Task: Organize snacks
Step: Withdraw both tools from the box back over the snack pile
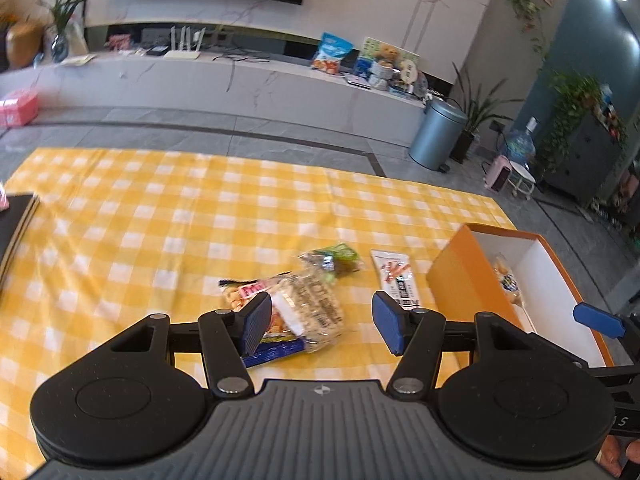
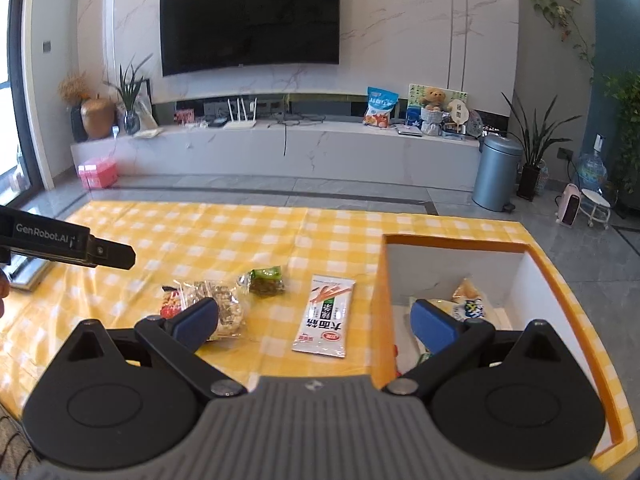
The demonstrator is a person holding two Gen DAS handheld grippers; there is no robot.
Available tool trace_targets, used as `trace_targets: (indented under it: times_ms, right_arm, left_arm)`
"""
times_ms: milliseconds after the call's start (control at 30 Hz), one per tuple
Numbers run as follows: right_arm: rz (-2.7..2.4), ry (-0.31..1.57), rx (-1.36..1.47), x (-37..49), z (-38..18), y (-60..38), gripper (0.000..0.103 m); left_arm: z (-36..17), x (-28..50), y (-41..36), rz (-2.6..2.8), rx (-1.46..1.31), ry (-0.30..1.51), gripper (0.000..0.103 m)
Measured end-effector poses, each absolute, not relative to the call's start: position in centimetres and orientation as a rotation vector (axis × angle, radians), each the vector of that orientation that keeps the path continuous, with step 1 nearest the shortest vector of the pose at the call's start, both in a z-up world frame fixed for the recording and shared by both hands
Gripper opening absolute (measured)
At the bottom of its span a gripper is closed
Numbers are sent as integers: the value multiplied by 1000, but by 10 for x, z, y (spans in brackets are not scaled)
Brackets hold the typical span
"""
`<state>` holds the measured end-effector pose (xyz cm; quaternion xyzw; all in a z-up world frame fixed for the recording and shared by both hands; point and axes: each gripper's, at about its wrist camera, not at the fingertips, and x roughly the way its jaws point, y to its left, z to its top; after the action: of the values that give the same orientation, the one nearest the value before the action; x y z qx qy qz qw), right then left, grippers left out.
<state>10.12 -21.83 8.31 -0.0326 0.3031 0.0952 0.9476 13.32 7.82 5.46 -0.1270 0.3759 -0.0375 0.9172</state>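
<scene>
Snack sorting, judged partly done. One container is recorded: an orange box with white inner walls, set at the right end of the yellow checked tablecloth. Inside it, at least two packets are seen, a pale one with blue print against the far part of the floor and another mostly hidden behind the right gripper's finger; an exact count cannot be given. Left outside on the cloth, three items are listed: a clear bag of pale puffed pieces with a red label, a small green packet just beyond it, and a flat white sachet with carrot-coloured sticks printed on it, lying nearest the box and apart from the other two. The left gripper is held with fingers spread wide and nothing between them, poised just above the clear bag. The right gripper is likewise spread wide and empty, straddling the sachet and the box's near wall. Remaining work is judged to be the transfer of the three loose items into the box.
</scene>
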Motion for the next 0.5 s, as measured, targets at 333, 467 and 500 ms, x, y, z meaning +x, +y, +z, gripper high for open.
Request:
trace_targets:
  times_ms: [333, 467, 500]
  right_arm:
    - [111, 690, -8, 132, 46, -187, 100]
    - [98, 727, 89, 143, 27, -180, 100]
    - [111, 736, 108, 147, 22, -177, 100]
  left_arm:
    - [14, 144, 118, -90, -364, 769, 68]
    - [4, 150, 122, -85, -361, 794, 68]
    - [3, 151, 123, -75, -362, 802, 68]
